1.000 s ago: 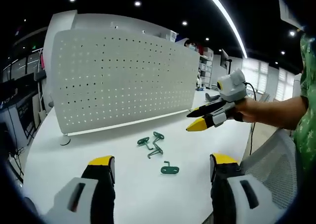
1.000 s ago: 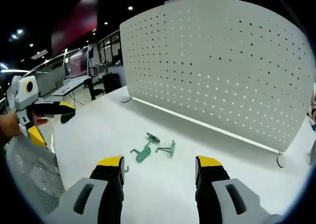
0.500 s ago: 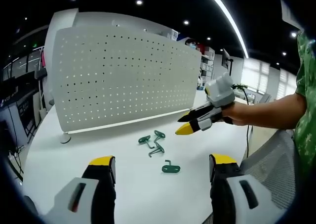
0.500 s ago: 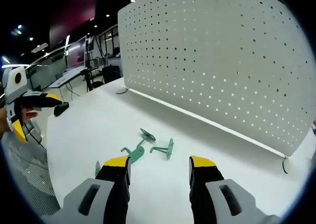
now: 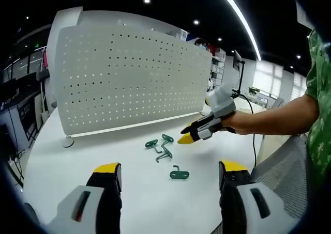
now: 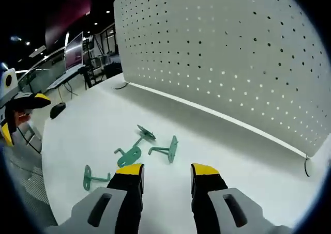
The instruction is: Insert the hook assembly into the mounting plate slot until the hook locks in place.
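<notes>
**Yellow-tipped tongs, green patterned sleeve**

Seen in the left gripper view: left tongs (image 5: 168, 174) with grey moulded bodies, black jaws, yellow caps. Right tongs (image 5: 185, 138) likewise black with yellow tip, light grey housing, dark cable trailing behind. Short green patterned sleeve (image 5: 316, 110) on the arm. In the right gripper view, right tongs (image 6: 165, 173) again grey, black, yellow-capped, with dark slots.

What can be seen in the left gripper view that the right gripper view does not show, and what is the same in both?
Left gripper view alone: the person's forearm and green sleeve behind the right gripper, and the pegboard's foot at its other end.

Right gripper view alone: desks with a monitor behind the table.

Both: the white pegboard, the white table and the green hooks lying on it.
</notes>
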The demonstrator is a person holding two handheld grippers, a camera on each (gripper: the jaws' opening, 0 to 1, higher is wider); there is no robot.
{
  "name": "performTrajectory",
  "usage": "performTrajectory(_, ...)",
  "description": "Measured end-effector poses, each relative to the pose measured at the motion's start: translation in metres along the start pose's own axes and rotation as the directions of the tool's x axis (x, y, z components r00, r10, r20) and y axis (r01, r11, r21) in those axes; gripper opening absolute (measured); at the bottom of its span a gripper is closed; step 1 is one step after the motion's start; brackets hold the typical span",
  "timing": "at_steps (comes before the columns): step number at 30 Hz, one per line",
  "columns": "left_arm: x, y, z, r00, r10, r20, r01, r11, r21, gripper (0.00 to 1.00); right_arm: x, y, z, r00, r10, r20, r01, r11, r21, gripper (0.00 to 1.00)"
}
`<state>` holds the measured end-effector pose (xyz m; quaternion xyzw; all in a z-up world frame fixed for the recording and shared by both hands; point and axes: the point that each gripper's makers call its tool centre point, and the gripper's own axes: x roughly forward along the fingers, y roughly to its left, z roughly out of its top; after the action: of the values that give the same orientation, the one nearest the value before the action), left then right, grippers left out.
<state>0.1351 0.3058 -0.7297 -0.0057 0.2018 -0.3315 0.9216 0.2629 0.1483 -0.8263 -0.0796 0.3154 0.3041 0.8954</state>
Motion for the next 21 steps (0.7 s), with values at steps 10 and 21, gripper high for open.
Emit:
performTrajectory(10, 0.001, 0.001, -0.003, 1.0, 0.003, -0.013, -0.003, 1.0, -0.009, 0.78, 0.018, 0.001, -0.005, 1.0, 0.011, -0.024, -0.011, 1.0, -0.013, 0.26)
performTrajectory(21, 0.003, 0.002, -0.004, 1.0, 0.003, -0.021, -0.004, 1.0, -0.017, 0.78, 0.03, -0.001, -0.006, 1.0, 0.007, -0.027, -0.008, 0.999, -0.031, 0.13)
